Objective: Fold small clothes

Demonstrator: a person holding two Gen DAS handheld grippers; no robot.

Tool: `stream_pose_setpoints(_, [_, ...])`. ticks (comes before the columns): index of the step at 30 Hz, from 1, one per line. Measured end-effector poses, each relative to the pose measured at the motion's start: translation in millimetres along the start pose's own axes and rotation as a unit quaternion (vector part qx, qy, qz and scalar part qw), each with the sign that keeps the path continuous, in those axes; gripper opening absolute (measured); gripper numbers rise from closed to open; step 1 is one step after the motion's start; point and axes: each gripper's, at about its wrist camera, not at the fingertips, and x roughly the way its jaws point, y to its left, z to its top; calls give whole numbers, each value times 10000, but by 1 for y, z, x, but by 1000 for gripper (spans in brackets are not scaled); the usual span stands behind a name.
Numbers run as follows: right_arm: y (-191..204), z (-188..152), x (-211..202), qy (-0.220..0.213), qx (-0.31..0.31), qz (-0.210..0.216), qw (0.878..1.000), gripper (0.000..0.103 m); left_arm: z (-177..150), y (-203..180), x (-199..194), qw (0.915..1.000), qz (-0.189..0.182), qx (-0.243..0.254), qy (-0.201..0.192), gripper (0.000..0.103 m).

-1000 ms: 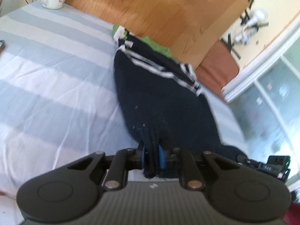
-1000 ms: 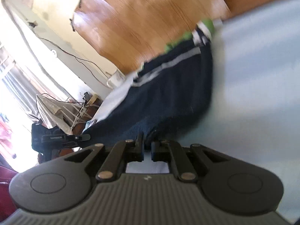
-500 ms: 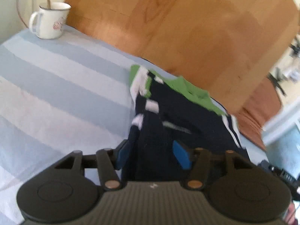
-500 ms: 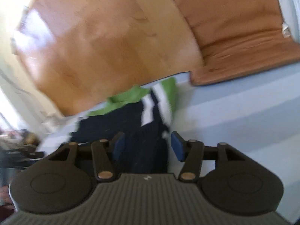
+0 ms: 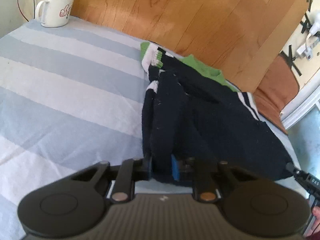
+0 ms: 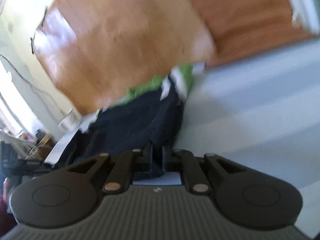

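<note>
Both tools [image 5: 161,165] [image 6: 157,158] clamped on dark garment's [image 5: 210,120] near edge.

Navy garment [image 5: 210,124], green-white trim

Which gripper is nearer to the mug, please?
Left. The left gripper grips the dark garment on the side of the bed where the mug stands. The right gripper grips the garment's other side; its view shows no mug.
</note>
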Motion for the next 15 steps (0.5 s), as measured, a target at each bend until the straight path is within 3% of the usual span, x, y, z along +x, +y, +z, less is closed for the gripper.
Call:
stream_pose_setpoints(3, [-13, -8, -8, 135, 12, -575, 9983, 6, -4, 14, -1, 9999, -90, -51, 57, 17])
stream_pose_setpoints(5, [-16, -17, -4, 390, -61, -659, 9970, 7, -4, 12, -1, 10000, -46, 65, 32, 20])
stream_pose_setpoints(8, [2, -3, -17, -41, -488, -823, 9954, 19, -11, 4, -3, 9993, 52, 340, -138, 25])
stream_pose_setpoints(11, [40, 21, -13, -368, -1107, -220, 9929, 36, -19, 6, -5, 9986, 3, 362, -394, 26])
stream_pose_setpoints(15, [108, 29, 54, 275, -2222, 771, 9716, 52, -25, 12, -6, 9973, -106, 279, -667, 26])
